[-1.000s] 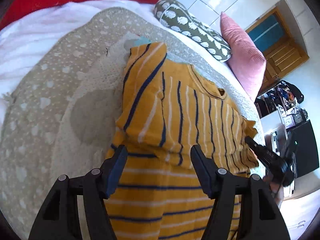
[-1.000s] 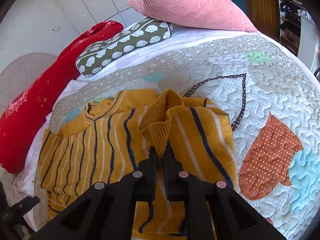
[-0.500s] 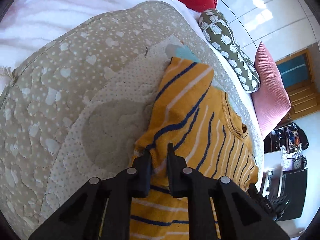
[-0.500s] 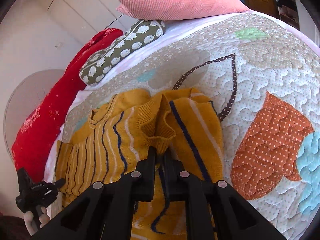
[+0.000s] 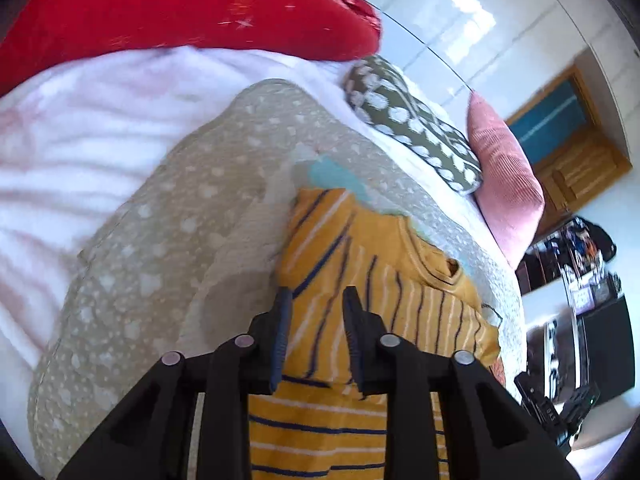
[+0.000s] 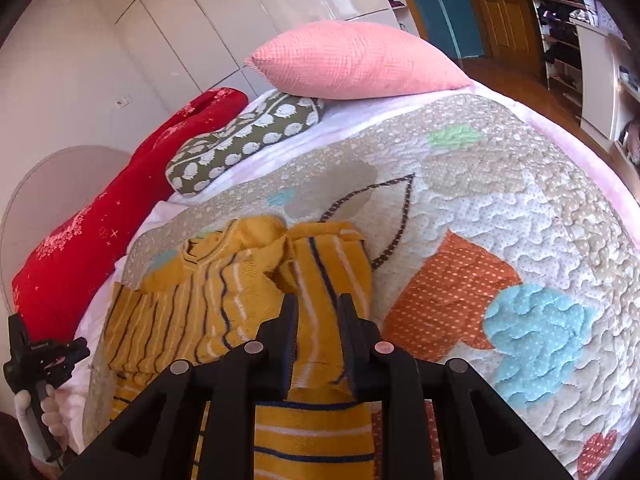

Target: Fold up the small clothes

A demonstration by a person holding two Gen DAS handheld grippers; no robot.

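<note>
Two sleeves of the yellow striped sweater (image 6: 224, 304) are seen already folded in over its body, so the sleeve step is judged done and the lengthwise fold is next. The sweater lies flat on the quilt (image 6: 500, 216) of the bed, toward the near edge, with its collar pointing at the pillows (image 6: 352, 60).

The left hand-held gripper (image 5: 316, 308) is held just above the folded left sleeve, its jaws part-way spread with nothing pinched; they have just been opening. The right hand-held gripper (image 6: 318, 312) hangs over the folded right sleeve, jaws likewise slightly apart and just opened, the cloth lying below them and not clamped.

Compared with a second ago, the right sleeve cuff, then pinched and lifted, has been laid down, and the left sleeve, gripped half a second ago, has been released.

For the next move, the hem near the bed's edge would have to be grasped at both corners and carried evenly toward the collar.
</note>
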